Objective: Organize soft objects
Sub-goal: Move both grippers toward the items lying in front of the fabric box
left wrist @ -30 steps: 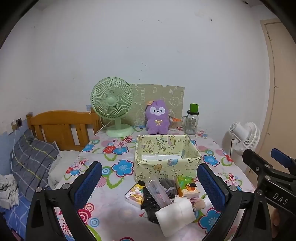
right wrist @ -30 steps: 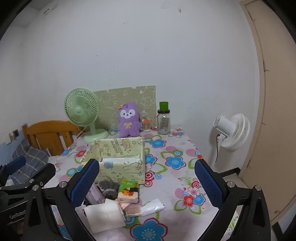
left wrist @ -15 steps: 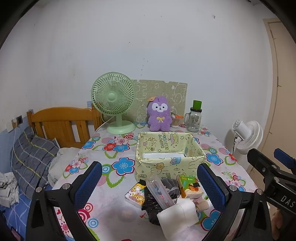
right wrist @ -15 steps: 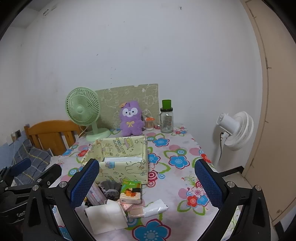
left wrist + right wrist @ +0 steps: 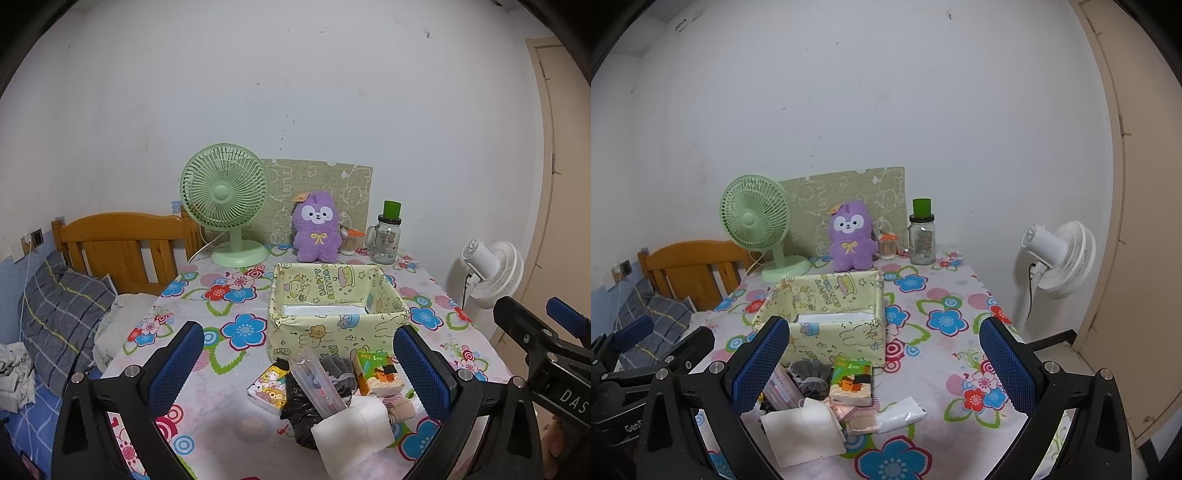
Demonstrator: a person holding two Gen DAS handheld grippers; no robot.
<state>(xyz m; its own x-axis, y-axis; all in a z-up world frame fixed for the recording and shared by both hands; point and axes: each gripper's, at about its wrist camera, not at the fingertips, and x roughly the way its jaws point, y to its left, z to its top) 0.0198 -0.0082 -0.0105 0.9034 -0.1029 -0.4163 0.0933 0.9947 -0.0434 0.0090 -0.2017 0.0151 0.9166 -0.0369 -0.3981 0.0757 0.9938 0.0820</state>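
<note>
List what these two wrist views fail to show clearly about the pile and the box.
- Box floor: left wrist view, near wall hides most.
- Black item: buried under the clear pouch and white roll.
- Small pack print: too small in the right wrist view.

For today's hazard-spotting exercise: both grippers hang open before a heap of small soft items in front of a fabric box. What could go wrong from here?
1. The heap is tangled: grabbing the white roll may drag the clear tube or the dark cloth along.
2. The fabric box looks floppy; a push from the left gripper or right gripper could slide it or collapse a wall.
</note>
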